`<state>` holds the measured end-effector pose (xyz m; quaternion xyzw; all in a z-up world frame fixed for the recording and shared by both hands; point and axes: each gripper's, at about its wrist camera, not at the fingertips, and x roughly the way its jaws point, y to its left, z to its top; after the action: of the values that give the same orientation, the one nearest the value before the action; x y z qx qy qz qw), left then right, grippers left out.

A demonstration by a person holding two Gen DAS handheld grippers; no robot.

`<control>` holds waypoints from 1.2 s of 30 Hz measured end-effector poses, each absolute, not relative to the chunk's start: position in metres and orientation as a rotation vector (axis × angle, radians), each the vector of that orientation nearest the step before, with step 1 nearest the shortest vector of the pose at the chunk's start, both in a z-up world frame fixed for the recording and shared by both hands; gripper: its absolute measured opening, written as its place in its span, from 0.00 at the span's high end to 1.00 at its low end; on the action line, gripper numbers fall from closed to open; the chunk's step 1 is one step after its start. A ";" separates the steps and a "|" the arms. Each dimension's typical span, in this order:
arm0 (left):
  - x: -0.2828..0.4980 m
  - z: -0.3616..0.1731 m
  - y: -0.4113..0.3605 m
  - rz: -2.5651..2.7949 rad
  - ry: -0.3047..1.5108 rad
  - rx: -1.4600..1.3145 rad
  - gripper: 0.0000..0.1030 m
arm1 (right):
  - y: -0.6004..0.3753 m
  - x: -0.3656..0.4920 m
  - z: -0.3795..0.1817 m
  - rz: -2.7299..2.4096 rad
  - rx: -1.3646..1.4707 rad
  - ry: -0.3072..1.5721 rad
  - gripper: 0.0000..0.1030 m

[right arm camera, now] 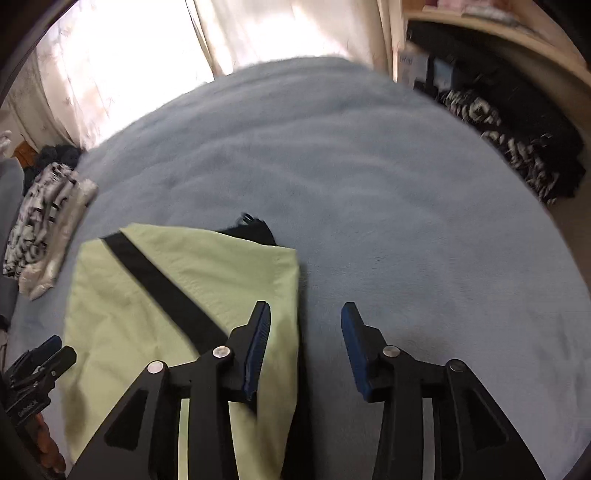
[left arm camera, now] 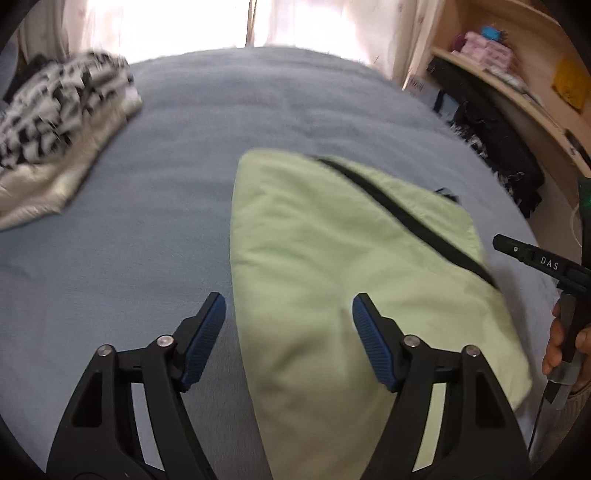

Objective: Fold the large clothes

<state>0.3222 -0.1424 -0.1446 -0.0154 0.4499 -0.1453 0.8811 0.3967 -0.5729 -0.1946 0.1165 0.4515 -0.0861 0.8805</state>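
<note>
Green garment (left arm camera: pixel 332 266) folded on blue bed (left arm camera: pixel 184 147), both grippers' jaws released, curtained window (left arm camera: pixel 184 22)

Blown-out daylight through the curtains (left arm camera: pixel 192 26) backlights both motion-blurred views, which bend and darken at fisheye edges.

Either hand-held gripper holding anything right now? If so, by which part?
Nothing is held. The left hand-held gripper and the right hand-held gripper both stand open above the folded green garment, with no cloth between the pads.
</note>
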 end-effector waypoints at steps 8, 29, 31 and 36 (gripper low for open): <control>0.257 -0.137 -0.139 -0.301 0.971 -0.060 0.58 | -0.492 0.326 -0.194 0.033 0.257 0.940 0.61; 0.205 -0.144 -0.118 -0.254 1.014 -0.039 0.58 | -0.544 0.195 -0.187 -0.051 0.323 0.937 0.33; 0.197 -0.141 -0.114 -0.260 1.031 -0.044 0.58 | -0.542 0.187 -0.177 -0.044 0.320 0.927 0.32; 0.182 -0.132 -0.102 -0.273 1.036 -0.061 0.58 | -0.536 0.171 -0.154 -0.029 0.301 0.907 0.22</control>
<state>0.1818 -0.1019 -0.1319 -0.0289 0.4933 -0.1303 0.8595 0.1710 -0.5355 -0.1542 0.1446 0.4365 -0.0139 0.8879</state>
